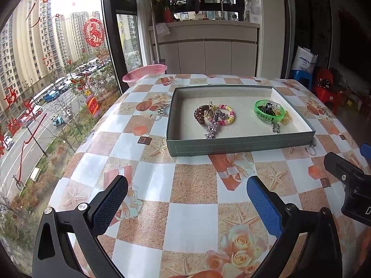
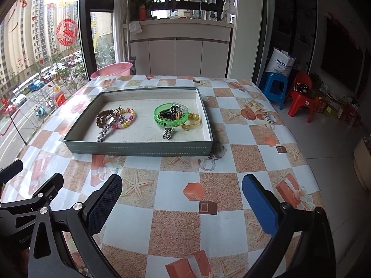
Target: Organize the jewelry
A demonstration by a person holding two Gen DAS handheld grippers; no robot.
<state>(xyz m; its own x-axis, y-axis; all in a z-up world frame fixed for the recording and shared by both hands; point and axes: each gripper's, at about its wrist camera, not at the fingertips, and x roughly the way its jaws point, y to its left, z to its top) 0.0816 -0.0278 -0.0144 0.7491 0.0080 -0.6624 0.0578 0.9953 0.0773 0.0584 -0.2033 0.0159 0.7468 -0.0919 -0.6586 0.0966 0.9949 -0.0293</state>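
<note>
A shallow grey-green tray (image 1: 241, 144) (image 2: 139, 149) stands on the checked tablecloth ahead of both grippers. Its left half holds a brown spiral hair tie (image 1: 201, 114) (image 2: 103, 116), a pink and yellow bead bracelet (image 1: 228, 115) (image 2: 128, 117) and a silver star clip (image 1: 211, 129) (image 2: 105, 128). Its right half holds a green bangle (image 1: 269, 112) (image 2: 171, 115) with dark clips inside, a gold bangle (image 2: 192, 120) and a small silver charm (image 1: 275, 127) (image 2: 167, 133). My left gripper (image 1: 187, 199) is open over bare cloth, with nothing between its fingers. My right gripper (image 2: 182, 197) is open too, and holds nothing.
A silver ring or clasp (image 2: 209, 162) (image 1: 311, 148) lies on the cloth just outside the tray's near right corner. A pink basin (image 1: 145, 72) sits beyond the table's far left edge. Blue and red plastic stools (image 2: 299, 96) stand on the floor to the right. A window runs along the left.
</note>
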